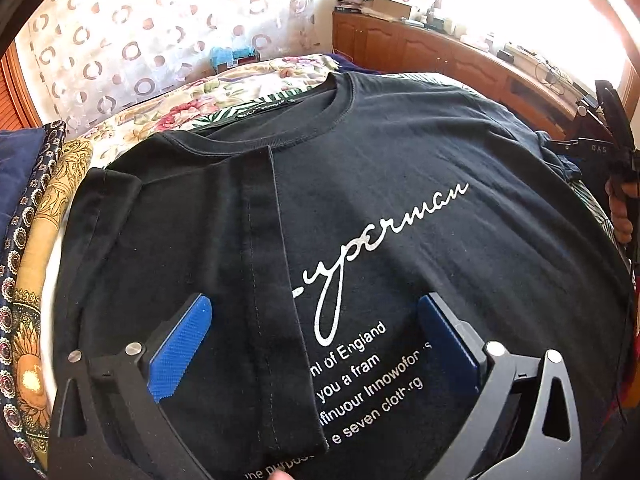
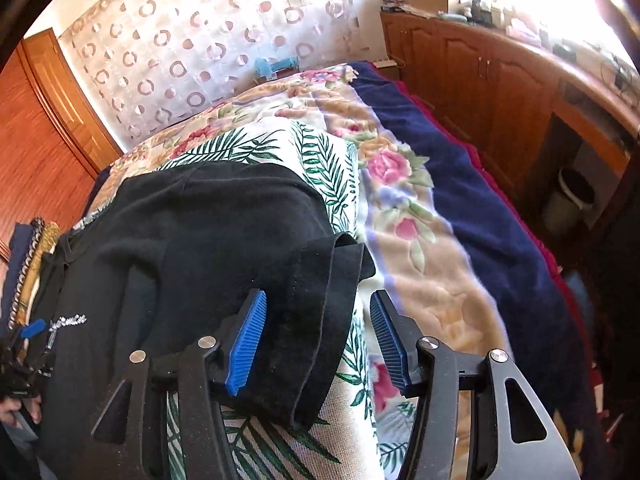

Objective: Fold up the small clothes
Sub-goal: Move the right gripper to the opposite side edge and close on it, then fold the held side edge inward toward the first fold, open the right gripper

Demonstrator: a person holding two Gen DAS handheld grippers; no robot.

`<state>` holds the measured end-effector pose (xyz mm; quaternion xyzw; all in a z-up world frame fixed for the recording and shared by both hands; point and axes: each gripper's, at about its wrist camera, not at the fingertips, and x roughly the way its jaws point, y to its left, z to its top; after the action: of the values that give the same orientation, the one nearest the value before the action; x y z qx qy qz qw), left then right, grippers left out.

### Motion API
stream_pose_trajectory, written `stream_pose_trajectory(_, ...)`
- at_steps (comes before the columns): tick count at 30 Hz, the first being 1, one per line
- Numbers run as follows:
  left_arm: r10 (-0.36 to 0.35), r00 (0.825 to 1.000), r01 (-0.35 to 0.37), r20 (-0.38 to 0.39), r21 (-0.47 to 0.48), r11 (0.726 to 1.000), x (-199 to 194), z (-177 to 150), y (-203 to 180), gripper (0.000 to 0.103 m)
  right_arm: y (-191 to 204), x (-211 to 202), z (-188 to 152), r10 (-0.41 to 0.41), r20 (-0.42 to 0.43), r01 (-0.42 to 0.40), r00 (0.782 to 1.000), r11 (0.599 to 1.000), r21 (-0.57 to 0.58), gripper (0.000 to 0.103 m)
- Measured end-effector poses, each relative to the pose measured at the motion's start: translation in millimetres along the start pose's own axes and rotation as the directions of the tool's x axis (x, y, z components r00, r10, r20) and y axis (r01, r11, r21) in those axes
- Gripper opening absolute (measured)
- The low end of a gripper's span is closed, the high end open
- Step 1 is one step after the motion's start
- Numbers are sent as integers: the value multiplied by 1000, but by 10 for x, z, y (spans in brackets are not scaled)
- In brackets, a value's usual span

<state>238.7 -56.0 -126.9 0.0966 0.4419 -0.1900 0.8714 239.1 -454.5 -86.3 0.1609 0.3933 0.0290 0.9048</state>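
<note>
Shirt (image 1: 400,184): black, white print, spread front up on the leaf-print cloth (image 2: 332,152) over the floral blanket (image 2: 420,216); flat base suits folding.
Left flap (image 1: 224,264): already turned in over the chest, hemmed edge running straight down beside the print; covers the first letters, so judged as the first side fold done.
Left gripper (image 1: 316,344): spread wide, pads (image 1: 180,348) astride the flap edge, nothing pinched; looks like a release that leaves the fold lying as laid.
Right sleeve (image 2: 320,320): hangs out past the shirt body toward the blanket, still unfolded, hem bunched slightly.
Right gripper (image 2: 316,344): partly open, sleeve lying between the jaws; inner pad (image 2: 246,348) sits on or against the cloth, outer pad (image 2: 388,344) stands clear over the leaf-print cloth, so no pinch at present.
Reason for right position: placed at the sleeve hem, judged ready to take it and carry it across to mirror the left fold.
Collar (image 1: 304,120): far end, lying flat, gives the centre line for both folds.
Stage: about a third through; right side and lengthwise folds remain.
Risk: bunched hem may be caught in a single layer and drag the body askew.
</note>
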Motion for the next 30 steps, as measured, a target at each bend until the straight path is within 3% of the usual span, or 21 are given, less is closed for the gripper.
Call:
stream_pose_trajectory(5, 0, 1000, 0, 0, 0, 1000, -1, -1, -1, 103, -28, -8, 18, 33, -10, -33, 999, 999, 0, 52)
stream_pose_trajectory(7, 0, 1000, 0, 0, 0, 1000, -1, -1, 1, 103, -13, -37, 28, 54, -2, -54, 999, 998, -16, 30)
stream_pose_trajectory(9, 0, 1000, 0, 0, 0, 1000, 1, 0, -1, 103, 38, -76, 24, 26, 17, -25, 1000, 998, -53, 16)
stream_pose_trajectory(12, 0, 1000, 0, 0, 0, 1000, 1, 0, -1, 103, 156, -180, 32, -14, 62, 21, 998, 994, -111, 6)
stream_pose_trajectory(17, 1, 1000, -1, -2, 0, 1000, 2, 4, -5, 103, 422, -434, 80, 7, 166, 24, 986, 984, -179, 5)
stream_pose_trajectory(22, -13, 1000, 14, 28, -22, 1000, -78, 2, 42, 103, 933, -536, 97, 95, 189, -32, 977, 951, -308, 5)
stream_pose_trajectory(27, 10, 995, -4, 97, -64, 998, -284, 8, 133, 103, 1475, -458, -26, 219, 116, -153, 969, 897, -415, 5)
stream_pose_trajectory(30, -1, 995, 9, 102, -77, 997, -357, 8, 185, 103, 1628, -334, -121, 195, 84, -138, 977, 884, -446, 12)
